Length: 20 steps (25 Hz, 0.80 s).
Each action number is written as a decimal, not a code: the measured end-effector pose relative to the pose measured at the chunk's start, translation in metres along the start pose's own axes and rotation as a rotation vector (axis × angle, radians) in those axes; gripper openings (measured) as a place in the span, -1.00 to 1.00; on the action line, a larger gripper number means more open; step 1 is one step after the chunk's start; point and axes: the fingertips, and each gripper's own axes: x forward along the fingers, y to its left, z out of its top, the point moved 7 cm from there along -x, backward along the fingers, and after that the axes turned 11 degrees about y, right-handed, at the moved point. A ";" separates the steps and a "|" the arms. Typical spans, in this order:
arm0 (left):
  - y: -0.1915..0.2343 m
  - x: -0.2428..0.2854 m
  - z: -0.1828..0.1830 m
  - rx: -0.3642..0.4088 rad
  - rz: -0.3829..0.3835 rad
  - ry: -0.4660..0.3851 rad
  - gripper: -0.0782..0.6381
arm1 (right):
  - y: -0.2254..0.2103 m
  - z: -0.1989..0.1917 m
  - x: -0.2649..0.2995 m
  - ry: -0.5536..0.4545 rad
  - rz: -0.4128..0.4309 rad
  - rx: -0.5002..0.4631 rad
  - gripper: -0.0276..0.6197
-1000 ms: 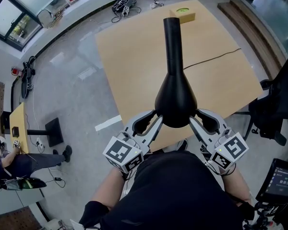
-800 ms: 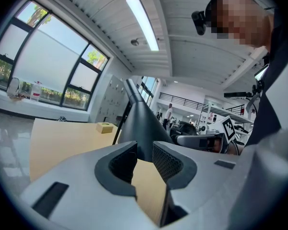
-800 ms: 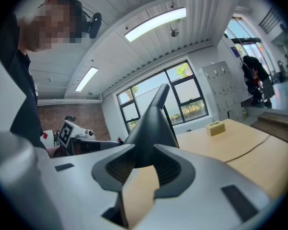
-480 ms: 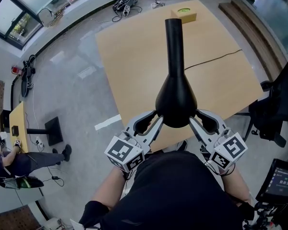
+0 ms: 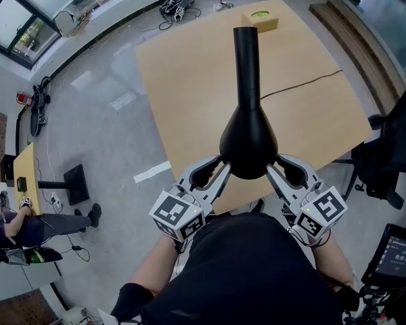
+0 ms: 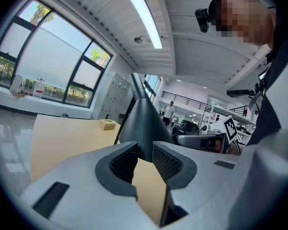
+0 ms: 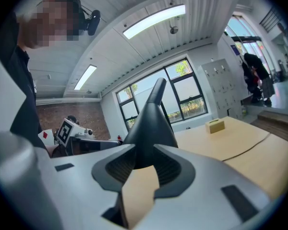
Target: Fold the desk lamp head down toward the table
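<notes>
only gripper views show left gripper [image 6: 145, 153], right gripper [image 7: 144, 163] jaws pinching lamp head [image 6: 143, 121]

The left gripper [image 5: 220, 168] and right gripper [image 5: 273, 168] clamp the lamp head [image 5: 248, 144] on its near flanks, blocking both sides. Left of it the table [image 5: 183, 93] lies bare. Right of it a black cable [image 5: 304, 82] crosses the wood. Beyond it its stem [image 5: 245, 59] and a small yellow box [image 5: 260, 20] stand in the way.
</notes>
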 end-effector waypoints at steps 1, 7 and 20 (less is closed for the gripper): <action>0.000 0.000 -0.001 -0.002 -0.001 0.002 -0.54 | 0.000 -0.001 0.000 0.001 -0.001 0.000 -0.56; 0.003 0.001 -0.004 -0.014 -0.001 0.010 -0.54 | -0.001 -0.005 0.003 0.008 -0.003 0.004 -0.56; 0.006 0.004 -0.010 -0.030 0.007 0.015 -0.54 | -0.002 -0.008 0.007 0.022 -0.015 0.002 -0.56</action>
